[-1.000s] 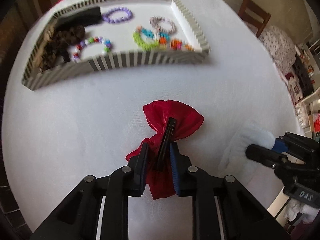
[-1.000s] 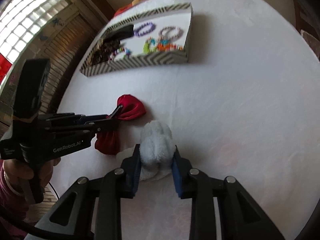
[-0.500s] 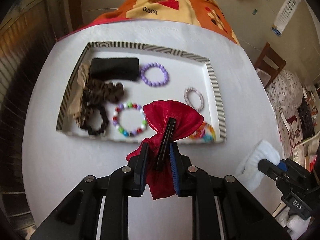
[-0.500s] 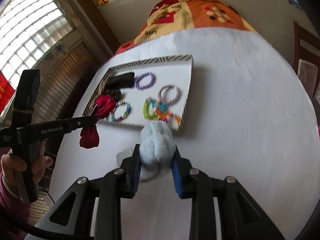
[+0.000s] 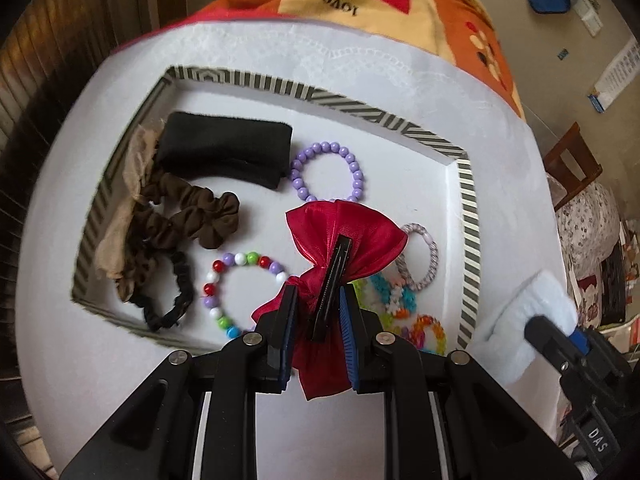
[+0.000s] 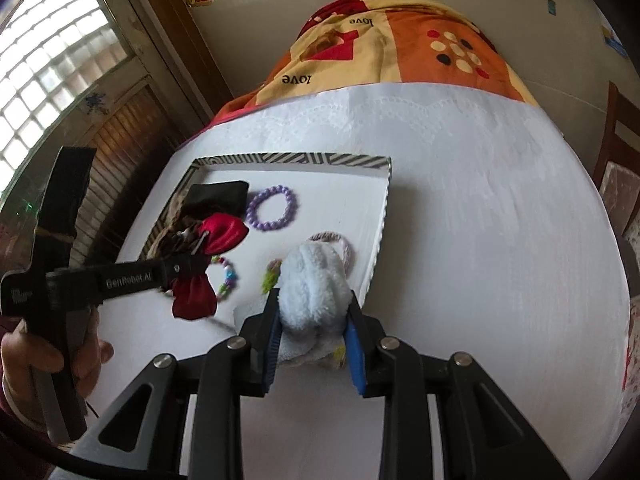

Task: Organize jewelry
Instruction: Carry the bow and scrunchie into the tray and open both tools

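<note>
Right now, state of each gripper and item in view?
left gripper: shut on red bow clip, held above the tray
right gripper: shut on fluffy white scrunchie, held at the tray's near edge
striped tray: open, on the table
purple bead bracelet: lying flat in tray
brown scrunchie: lying in tray
black pouch: lying in tray

A red bow (image 5: 344, 236), a pale-blue fluffy scrunchie (image 6: 314, 288), a purple bead bracelet (image 5: 327, 174), and a black-and-white striped tray (image 5: 466, 216).
</note>
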{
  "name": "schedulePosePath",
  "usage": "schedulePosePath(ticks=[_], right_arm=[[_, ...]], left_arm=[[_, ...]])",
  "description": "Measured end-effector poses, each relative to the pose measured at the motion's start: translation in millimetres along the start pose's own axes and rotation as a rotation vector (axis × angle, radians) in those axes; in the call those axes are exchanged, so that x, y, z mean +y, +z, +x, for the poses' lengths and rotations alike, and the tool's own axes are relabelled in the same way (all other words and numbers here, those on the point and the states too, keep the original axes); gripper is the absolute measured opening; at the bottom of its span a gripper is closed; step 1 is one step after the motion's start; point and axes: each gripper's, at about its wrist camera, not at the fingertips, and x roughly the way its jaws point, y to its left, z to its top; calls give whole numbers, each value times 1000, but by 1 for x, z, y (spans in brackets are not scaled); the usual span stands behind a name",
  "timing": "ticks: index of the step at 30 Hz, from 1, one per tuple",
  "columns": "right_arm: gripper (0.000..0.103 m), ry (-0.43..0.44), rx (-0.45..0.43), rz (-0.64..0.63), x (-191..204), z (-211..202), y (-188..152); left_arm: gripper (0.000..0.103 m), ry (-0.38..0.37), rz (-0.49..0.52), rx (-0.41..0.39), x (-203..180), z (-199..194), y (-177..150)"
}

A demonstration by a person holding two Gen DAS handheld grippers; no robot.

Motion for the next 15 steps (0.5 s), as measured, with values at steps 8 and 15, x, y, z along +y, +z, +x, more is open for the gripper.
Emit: schedulePosePath(ticks=[8, 15], right_arm=[[30, -14, 7, 5, -14, 44, 45], [30, 15, 41, 43, -24, 101, 76]], left_arm=[[10, 13, -86, 21, 13, 28, 12], [10, 10, -105, 40, 17, 43, 14]])
